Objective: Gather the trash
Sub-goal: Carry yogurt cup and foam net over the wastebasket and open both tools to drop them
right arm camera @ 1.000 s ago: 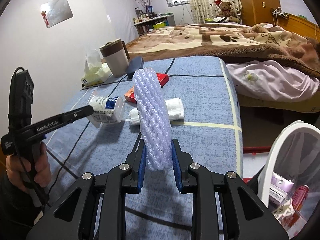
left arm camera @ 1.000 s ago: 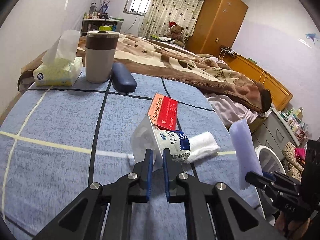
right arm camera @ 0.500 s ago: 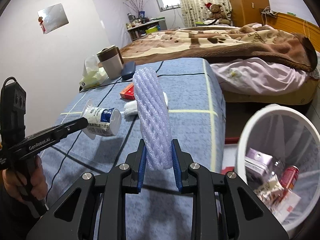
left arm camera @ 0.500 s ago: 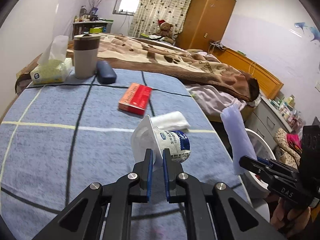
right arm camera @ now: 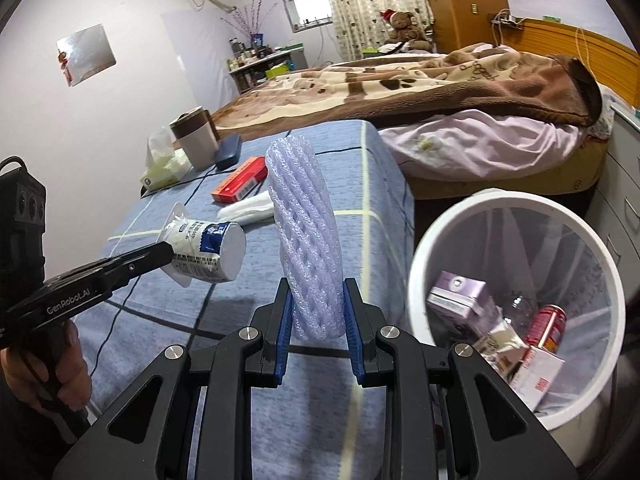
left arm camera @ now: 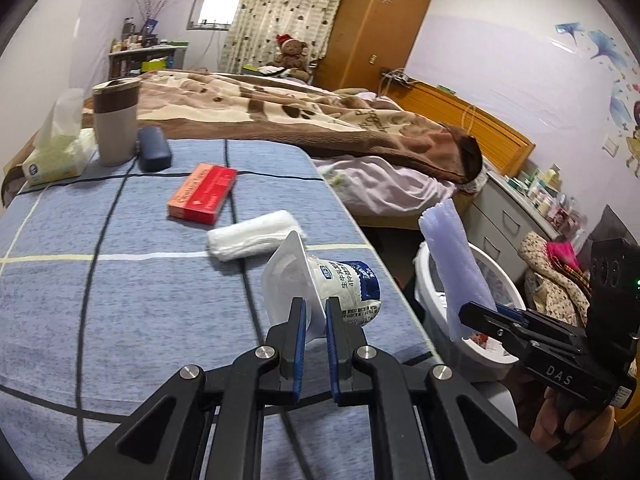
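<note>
Foam net sleeve (right arm camera: 308,236), tubular, lattice-textured, purple.

Bedroom, pale lilac walls (left arm camera: 500,52). Landmark: wide bed under a brown-and-cream paw-print blanket (left arm camera: 304,120). At its far end, a tall orange-brown wooden wardrobe (left arm camera: 380,28) beside floor-length patterned curtains (left arm camera: 280,12). Left of the curtains, a small bright window (left arm camera: 214,8) (daylight, cool). Slatted wooden headboard (left arm camera: 492,136) on the bed's right side; grey drawer unit (left arm camera: 500,220) just beyond it. Cluttered shelf table (left arm camera: 140,56) far left.
</note>
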A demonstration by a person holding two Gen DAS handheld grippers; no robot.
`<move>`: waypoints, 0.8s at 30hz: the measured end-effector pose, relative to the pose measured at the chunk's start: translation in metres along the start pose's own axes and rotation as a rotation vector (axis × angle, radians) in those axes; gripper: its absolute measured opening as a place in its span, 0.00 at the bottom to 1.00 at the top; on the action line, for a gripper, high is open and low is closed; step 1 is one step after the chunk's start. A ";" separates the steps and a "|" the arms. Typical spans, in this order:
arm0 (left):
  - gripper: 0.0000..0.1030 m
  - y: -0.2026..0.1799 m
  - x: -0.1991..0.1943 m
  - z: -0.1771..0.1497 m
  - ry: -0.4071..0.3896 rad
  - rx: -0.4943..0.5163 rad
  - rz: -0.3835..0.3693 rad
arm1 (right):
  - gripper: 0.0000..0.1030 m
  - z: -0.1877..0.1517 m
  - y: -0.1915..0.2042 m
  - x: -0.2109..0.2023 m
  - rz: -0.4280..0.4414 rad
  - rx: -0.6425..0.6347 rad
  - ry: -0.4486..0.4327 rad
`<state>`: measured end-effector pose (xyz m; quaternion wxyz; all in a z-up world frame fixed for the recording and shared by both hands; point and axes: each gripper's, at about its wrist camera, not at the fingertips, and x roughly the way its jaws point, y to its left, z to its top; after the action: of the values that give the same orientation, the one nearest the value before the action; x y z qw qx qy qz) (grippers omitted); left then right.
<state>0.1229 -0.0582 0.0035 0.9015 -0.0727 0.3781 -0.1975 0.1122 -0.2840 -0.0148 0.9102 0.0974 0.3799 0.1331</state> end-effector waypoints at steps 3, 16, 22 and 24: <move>0.09 -0.012 0.005 0.001 0.007 0.020 -0.015 | 0.24 -0.002 -0.008 -0.005 -0.013 0.014 -0.007; 0.09 -0.078 0.039 0.007 0.054 0.129 -0.120 | 0.24 -0.010 -0.050 -0.026 -0.100 0.101 -0.037; 0.09 -0.106 0.057 0.009 0.080 0.170 -0.171 | 0.24 -0.016 -0.072 -0.034 -0.146 0.149 -0.041; 0.09 -0.113 0.062 0.010 0.085 0.182 -0.184 | 0.24 -0.018 -0.077 -0.036 -0.157 0.161 -0.041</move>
<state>0.1351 -0.1868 0.0022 0.8656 -0.0162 0.3884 -0.3156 0.0879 -0.3667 -0.0253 0.9147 0.1430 0.3769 0.0284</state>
